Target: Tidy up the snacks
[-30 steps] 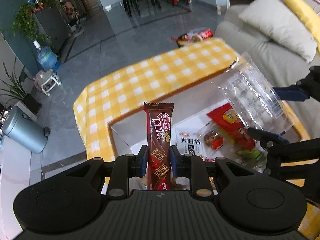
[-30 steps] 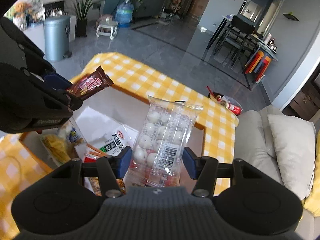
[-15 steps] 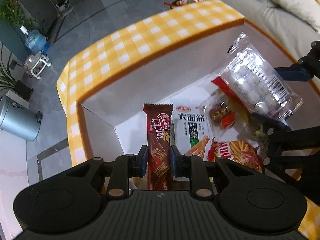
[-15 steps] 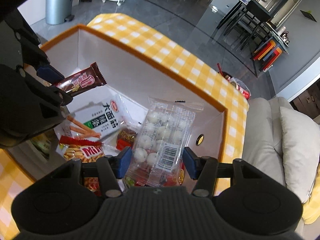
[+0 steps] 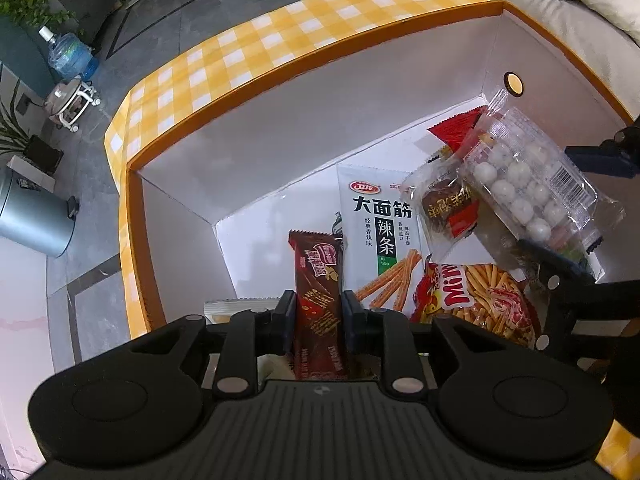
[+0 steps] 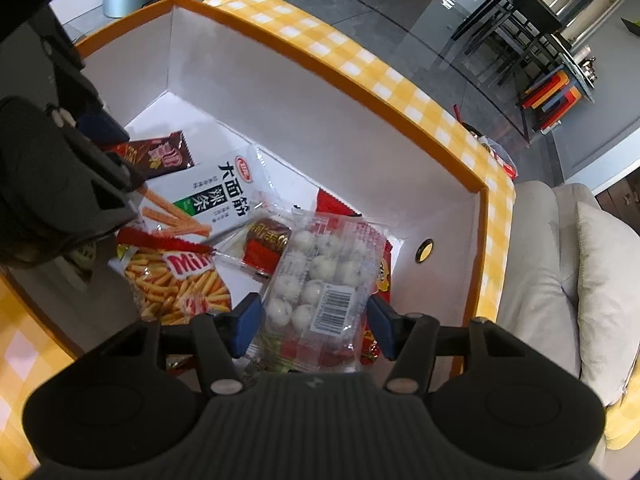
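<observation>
My left gripper [image 5: 319, 312] is shut on a brown chocolate bar [image 5: 318, 276] and holds it inside the yellow checked box [image 5: 256, 120], near its left end. The bar also shows in the right wrist view [image 6: 162, 154]. My right gripper [image 6: 316, 324] is shut on a clear pack of white candy balls [image 6: 324, 276], held low over the snacks at the box's right end; the pack also shows in the left wrist view [image 5: 528, 188].
In the box lie a white spicy-strip bag [image 5: 380, 236], an orange Mimi stick bag [image 5: 480, 300], a small cake pack [image 5: 448, 208] and red wrappers [image 5: 456, 128]. A sofa with a cushion [image 6: 604, 288] is on the right. A grey bin [image 5: 32, 220] stands on the floor.
Both grippers have come down into the box with their snacks. The box walls now fill both views and the snacks inside are much closer.
</observation>
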Available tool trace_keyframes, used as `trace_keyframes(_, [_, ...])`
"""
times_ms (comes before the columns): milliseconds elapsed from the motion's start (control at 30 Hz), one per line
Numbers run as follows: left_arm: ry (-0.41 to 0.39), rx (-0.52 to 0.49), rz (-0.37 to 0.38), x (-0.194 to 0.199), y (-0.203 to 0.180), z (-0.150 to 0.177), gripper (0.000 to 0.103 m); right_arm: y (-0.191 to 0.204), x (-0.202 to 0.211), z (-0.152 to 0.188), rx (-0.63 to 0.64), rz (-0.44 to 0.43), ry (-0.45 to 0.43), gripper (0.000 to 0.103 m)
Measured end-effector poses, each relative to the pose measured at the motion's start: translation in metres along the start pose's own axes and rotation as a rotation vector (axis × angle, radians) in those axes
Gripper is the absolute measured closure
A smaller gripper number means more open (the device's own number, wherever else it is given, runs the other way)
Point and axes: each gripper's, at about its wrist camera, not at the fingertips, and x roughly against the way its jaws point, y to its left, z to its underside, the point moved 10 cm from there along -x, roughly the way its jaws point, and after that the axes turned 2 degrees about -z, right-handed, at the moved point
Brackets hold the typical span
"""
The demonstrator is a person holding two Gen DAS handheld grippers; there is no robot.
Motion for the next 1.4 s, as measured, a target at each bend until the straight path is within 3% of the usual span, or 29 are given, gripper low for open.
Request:
trace_keyframes(133, [-0.011, -0.018, -0.006, 0.004, -0.002, 0.002, 0.067, 0.0, 0.006, -0.002, 0.01, 0.007, -0.013, 0.048])
trace_keyframes(267, [-0.036, -0.039, -0.019, 0.012, -0.002, 0.002, 0.048, 0.0, 0.013, -0.005, 0.014, 0.014, -0.027, 0.044])
trace_keyframes(433, [-0.071, -0.021, -0.025, 0.027, 0.003, 0.003, 0.035, -0.007, 0.029, -0.006, -0.034, 0.012, -0.059, 0.037])
trace_keyframes(600, [-0.148, 0.013, -0.044, 0.054, 0.011, 0.004, 0.035, -0.017, 0.051, -0.006, -0.085, 0.021, -0.107, 0.035])
trace_keyframes(800, [-0.314, 0.06, -0.072, 0.105, 0.025, -0.002, 0.035, -0.032, 0.092, -0.006, -0.179, 0.035, -0.198, 0.016])
trace_keyframes(1067, [-0.52, 0.076, -0.159, 0.171, 0.034, 0.011, 0.031, -0.037, 0.141, 0.0, -0.303, 0.002, -0.265, 0.011])
trace_keyframes(1233, [-0.563, 0.072, -0.205, 0.195, 0.035, 0.027, 0.027, -0.03, 0.174, 0.009, -0.342, -0.026, -0.322, 0.008])
trace_keyframes(1400, [-0.581, 0.148, -0.16, 0.211, 0.037, 0.045, 0.022, -0.025, 0.198, 0.022, -0.354, -0.018, -0.374, 0.007])
